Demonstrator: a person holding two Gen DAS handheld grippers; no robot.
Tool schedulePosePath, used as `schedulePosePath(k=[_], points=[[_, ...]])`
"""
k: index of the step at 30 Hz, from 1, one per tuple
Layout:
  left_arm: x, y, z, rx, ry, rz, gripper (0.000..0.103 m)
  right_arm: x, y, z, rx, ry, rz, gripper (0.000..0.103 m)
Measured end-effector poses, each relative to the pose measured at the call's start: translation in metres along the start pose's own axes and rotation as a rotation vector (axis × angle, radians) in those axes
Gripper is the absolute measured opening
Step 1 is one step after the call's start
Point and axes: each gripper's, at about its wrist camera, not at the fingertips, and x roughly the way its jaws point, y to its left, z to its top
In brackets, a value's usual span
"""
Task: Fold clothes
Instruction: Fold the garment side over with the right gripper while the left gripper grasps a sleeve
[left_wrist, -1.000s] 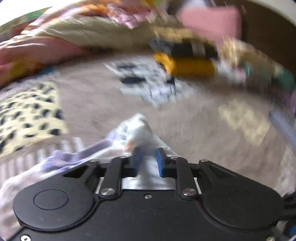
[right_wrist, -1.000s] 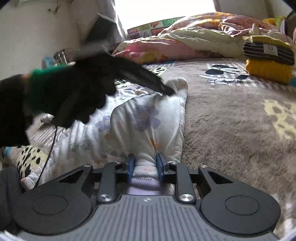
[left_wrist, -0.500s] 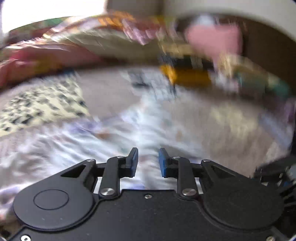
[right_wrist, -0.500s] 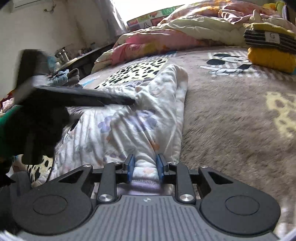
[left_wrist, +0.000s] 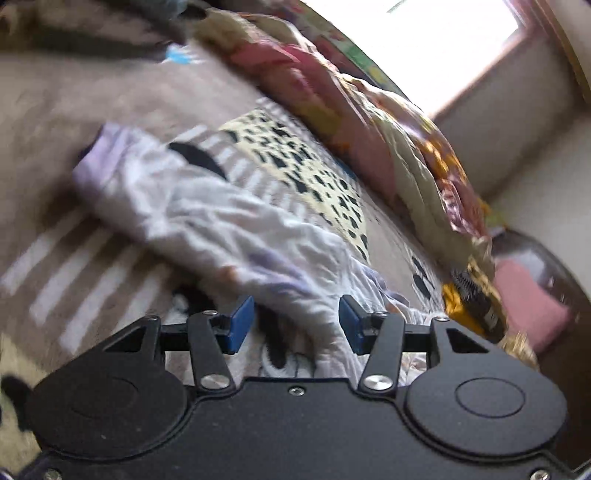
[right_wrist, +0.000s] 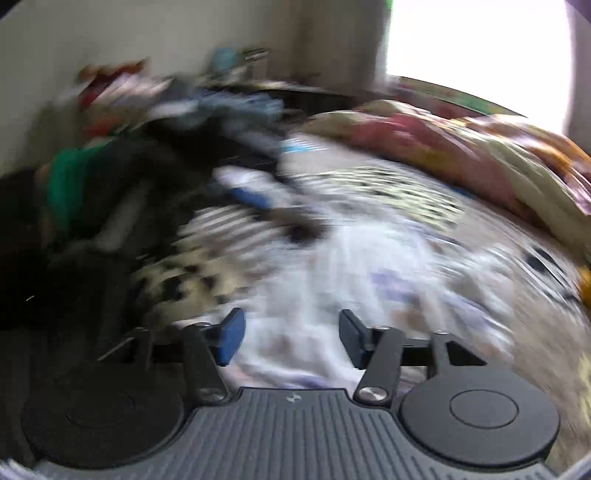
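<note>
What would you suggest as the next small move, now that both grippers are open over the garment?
Probably bring the open left gripper down onto the white floral garment for a fresh grip; it lies loose and rumpled on the blanket, and the right gripper is open too.

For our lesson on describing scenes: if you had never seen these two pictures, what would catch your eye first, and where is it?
First, the white floral garment, lying crumpled across the brown blanket just ahead of the open left gripper. Next, the pink and cream quilt heaped along the bed's far edge under the bright window. In the right wrist view, motion blur smears everything beyond the open right gripper.
</note>
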Motion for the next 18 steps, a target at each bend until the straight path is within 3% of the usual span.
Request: schedulePosePath(k=[5,9,11,14,17,18], points=[[-0.018,0.039,0.010,-0.191,-0.095,0.014,0.050,0.031,0.038,0.017,-0.086,0.065,0.029,0.065],[-0.029,0.060,0.016,-0.246,-0.190,0.122,0.050,0.048,0.054,0.021,-0.119,0.117,0.014,0.067],[-0.034,0.073,0.021,-0.311,-0.242,0.129,0.050,0.051,0.059,0.019,-0.134,0.133,0.006,0.067],[-0.029,0.080,0.035,-0.326,-0.269,0.153,0.049,0.046,0.056,0.014,-0.093,0.132,0.026,0.067],[-0.022,0.064,0.057,-0.220,-0.205,0.104,0.009,0.034,0.043,0.010,0.017,0.105,0.079,0.067],[-0.026,0.044,0.063,-0.119,-0.213,0.093,0.009,0.026,0.034,0.009,0.078,0.086,0.113,0.067]])
